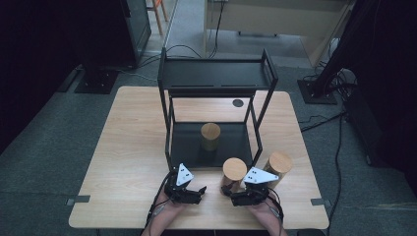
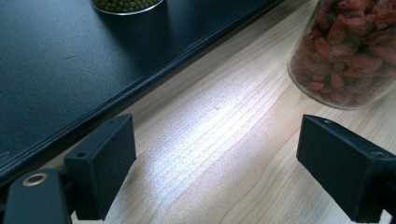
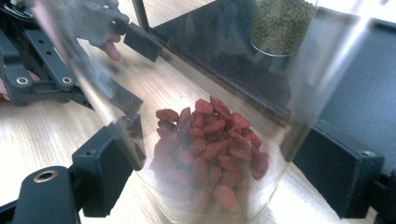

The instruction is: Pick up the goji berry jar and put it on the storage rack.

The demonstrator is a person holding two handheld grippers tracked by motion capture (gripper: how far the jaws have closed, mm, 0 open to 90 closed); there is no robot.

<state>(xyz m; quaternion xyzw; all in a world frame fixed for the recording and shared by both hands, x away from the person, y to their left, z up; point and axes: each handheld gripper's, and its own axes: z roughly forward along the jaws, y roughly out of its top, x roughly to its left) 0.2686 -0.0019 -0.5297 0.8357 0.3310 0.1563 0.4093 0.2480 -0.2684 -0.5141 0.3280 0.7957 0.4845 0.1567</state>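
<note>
Right gripper at the berry jar

Right gripper jaws sit either side of clear glass jar of red dried berries w/ wooden lid, on the light wooden table just in front of black metal shelf rack; can't tell if pads press. Left gripper wide, nothing between.

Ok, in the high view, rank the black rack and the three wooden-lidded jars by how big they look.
1. The black rack, by far the largest.
2. The three jars look about alike, so no ranking among them: the jar by the right gripper, the jar at the right, and the jar on the rack's lower shelf, which stands farther from the camera.
</note>
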